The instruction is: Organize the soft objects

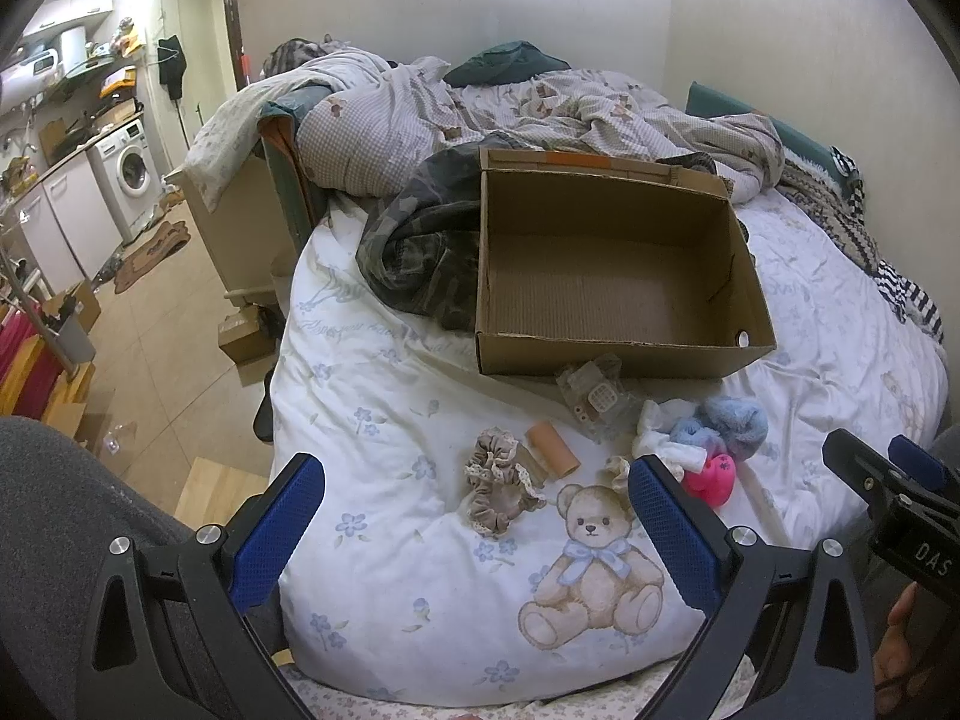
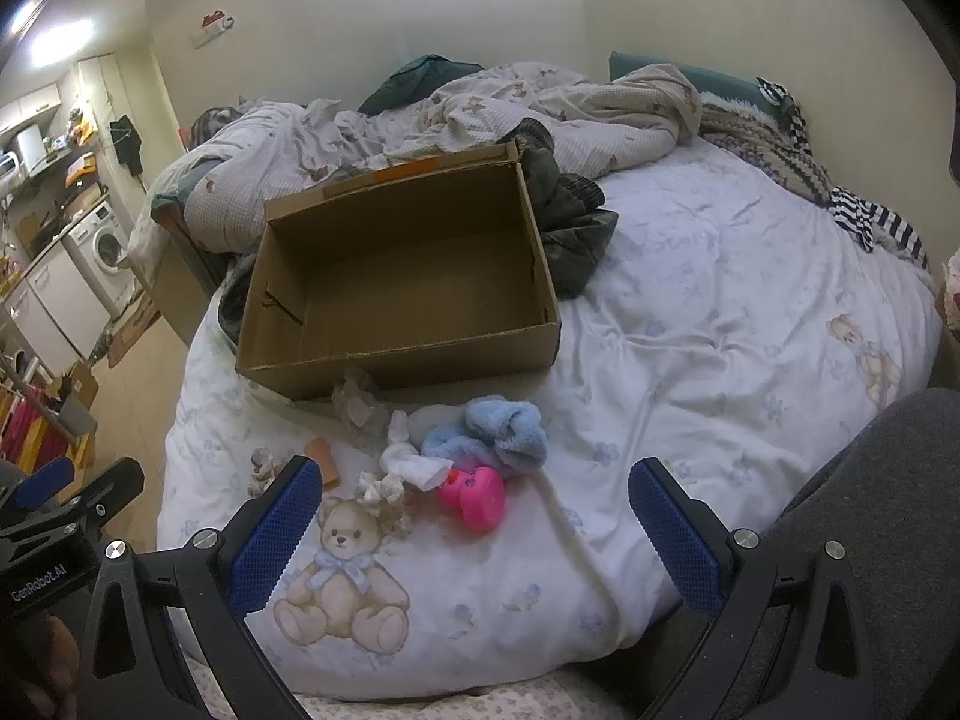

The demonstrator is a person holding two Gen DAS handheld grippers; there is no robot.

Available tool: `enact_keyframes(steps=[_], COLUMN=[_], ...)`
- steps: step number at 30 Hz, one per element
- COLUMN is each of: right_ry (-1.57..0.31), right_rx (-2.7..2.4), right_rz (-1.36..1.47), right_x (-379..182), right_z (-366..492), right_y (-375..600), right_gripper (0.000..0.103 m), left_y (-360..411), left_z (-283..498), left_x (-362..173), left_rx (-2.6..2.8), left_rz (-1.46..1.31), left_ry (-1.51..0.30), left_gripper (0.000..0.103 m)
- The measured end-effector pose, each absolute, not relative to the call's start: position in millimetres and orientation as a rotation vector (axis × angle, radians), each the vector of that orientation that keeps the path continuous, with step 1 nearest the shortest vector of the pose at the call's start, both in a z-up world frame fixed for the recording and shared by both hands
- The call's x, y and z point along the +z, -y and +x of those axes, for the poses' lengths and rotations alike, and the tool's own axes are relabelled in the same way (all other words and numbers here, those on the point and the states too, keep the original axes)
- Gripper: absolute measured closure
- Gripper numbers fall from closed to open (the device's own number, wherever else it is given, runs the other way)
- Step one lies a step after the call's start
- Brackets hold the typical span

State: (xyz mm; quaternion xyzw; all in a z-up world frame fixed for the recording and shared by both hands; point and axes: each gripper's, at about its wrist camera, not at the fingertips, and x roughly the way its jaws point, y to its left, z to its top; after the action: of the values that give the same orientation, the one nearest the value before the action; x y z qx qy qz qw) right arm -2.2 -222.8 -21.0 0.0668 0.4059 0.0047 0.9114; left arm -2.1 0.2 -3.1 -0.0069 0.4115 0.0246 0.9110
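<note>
Left gripper spread, right gripper spread, both empty; fluffy blue scrunchie beside frilly beige scrunchie.

Black-framed tongs, blue mesh-textured pads, silver screws, grey trouser legs.

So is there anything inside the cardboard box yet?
No, the cardboard box shows only its bare floor; the blue fluffy sock lies outside on the bed.

Your L wrist cam looks from the bed's near-left edge, R cam from near-right; both face the far wall. Both share the cardboard box, mid-distance.
</note>
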Motion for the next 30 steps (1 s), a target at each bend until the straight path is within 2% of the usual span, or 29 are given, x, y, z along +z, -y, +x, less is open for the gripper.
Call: enact_keyframes(steps=[30], right_ry=[-0.839], right_rx=[0.044], right_rz=[0.135], right_x=[-19.5], right_z=[-2.0], right_y=[219.1], right_gripper=[0.000], left_y=[1.2], left_z=[-0.5], left_x=[-4.4], left_rx=[0.053], left_rz=[-0.008], left_ry=[-0.865], left_gripper=[0.002])
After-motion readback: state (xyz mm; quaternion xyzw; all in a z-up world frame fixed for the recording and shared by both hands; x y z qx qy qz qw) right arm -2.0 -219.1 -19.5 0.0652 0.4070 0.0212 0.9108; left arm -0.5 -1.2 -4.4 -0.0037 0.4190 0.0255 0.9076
